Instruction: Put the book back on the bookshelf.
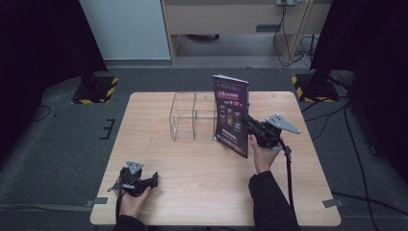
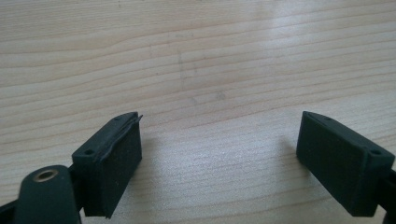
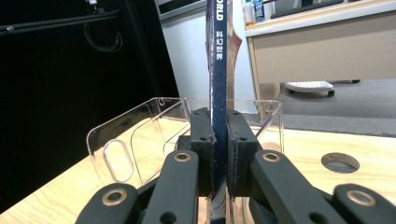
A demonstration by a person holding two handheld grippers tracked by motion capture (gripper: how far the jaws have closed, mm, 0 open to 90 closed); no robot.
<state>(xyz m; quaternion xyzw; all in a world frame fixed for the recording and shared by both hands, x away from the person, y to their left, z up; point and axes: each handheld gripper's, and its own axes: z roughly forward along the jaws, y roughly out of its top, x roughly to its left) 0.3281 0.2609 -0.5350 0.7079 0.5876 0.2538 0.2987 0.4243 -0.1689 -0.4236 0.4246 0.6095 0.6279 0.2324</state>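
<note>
Two hand-held grippers over a light wooden table: right gripper clenched on the spine of a dark-covered magazine, upright, lower edge near the tabletop, just right of a clear acrylic file holder at the far middle. Spine pinched between both black pads, with the clear holder's walls straight behind. Left gripper released at the near left corner, well apart from the magazine, jaws spread wide over bare wood with nothing between them.
</note>
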